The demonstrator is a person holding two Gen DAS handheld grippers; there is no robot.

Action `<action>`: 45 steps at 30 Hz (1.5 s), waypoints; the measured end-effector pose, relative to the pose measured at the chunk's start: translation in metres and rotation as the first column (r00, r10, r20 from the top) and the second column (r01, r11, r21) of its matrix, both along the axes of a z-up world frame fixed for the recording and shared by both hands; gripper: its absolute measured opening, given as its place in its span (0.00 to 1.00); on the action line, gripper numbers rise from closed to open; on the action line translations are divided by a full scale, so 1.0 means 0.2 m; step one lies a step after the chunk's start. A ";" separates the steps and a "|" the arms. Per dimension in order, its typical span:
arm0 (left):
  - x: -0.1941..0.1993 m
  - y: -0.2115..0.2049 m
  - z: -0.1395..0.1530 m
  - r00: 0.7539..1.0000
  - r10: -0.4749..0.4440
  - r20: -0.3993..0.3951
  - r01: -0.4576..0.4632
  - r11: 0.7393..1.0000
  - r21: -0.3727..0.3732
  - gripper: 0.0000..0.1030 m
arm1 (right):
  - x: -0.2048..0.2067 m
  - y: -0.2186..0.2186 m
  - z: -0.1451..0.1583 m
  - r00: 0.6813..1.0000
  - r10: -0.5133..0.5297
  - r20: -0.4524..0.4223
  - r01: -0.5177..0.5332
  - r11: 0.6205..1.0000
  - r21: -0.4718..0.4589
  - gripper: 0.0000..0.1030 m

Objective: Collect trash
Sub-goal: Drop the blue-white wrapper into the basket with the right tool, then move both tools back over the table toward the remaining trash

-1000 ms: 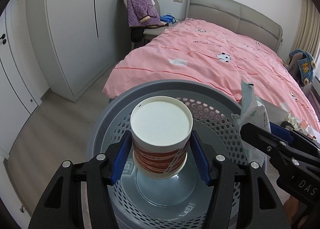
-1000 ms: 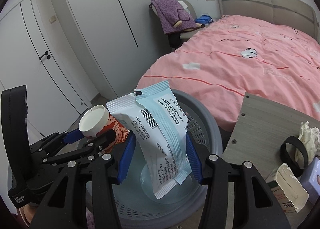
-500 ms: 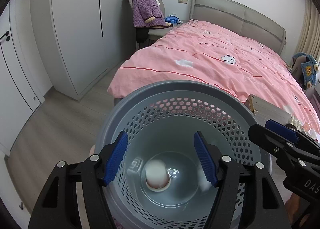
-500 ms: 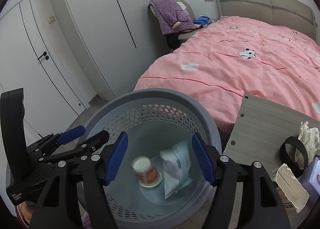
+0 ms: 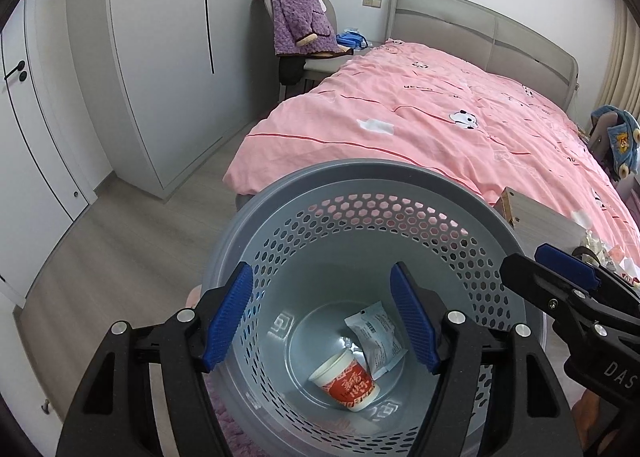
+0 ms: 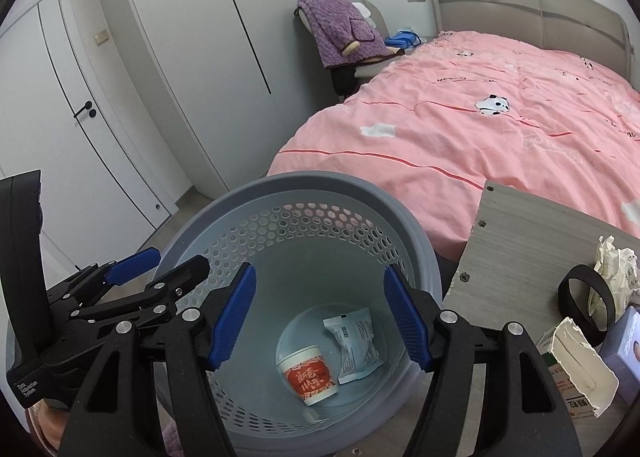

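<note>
Left wrist view: wastebasket point(image 5: 400, 185) holds cup point(image 5: 345, 379) and probably a wipes packet point(image 5: 378, 337); both jaws gape, empty.

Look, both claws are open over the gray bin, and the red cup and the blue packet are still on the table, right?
Not quite. Both wrist views show the red cup and blue packet lying at the bottom of the gray bin. Both claws are open over it.

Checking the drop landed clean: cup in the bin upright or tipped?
Tipped. The cup lies on its side on the bin floor, red label facing up, beside the packet.
</note>
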State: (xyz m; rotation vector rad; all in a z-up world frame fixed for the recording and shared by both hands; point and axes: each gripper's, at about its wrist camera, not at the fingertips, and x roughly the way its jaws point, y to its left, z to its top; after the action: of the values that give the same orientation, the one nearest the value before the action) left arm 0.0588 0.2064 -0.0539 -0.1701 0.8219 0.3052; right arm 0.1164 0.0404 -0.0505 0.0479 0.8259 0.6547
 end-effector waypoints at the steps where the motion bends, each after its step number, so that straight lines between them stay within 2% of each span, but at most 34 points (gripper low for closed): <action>1: 0.00 0.00 0.00 1.000 0.001 0.000 -0.001 1.000 0.001 0.66 | 0.00 0.00 0.00 1.000 -0.001 -0.001 0.001 1.000 0.000 0.63; 11: -0.03 -0.01 0.02 1.000 0.007 0.002 -0.007 1.000 0.006 0.68 | -0.04 -0.04 0.00 1.000 -0.017 -0.004 0.017 1.000 -0.008 0.64; 26: -0.12 -0.14 0.10 0.998 -0.053 0.032 0.052 0.999 0.017 0.68 | -0.17 -0.21 0.05 0.996 -0.088 0.014 0.088 0.996 -0.011 0.68; 38: -0.19 -0.34 0.14 0.988 -0.147 0.047 0.146 0.989 0.030 0.69 | -0.27 -0.44 0.06 0.982 -0.187 0.026 0.187 0.982 -0.013 0.69; 45: -0.16 -0.54 0.13 0.971 -0.236 0.034 0.235 0.972 0.030 0.69 | -0.34 -0.66 0.07 0.961 -0.272 0.044 0.273 0.962 -0.017 0.69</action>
State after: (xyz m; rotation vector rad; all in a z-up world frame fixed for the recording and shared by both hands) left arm 0.0262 0.0981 -0.0278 -0.0530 0.7917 0.0884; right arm 0.0492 -0.0910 -0.0361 0.1244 0.7694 0.3847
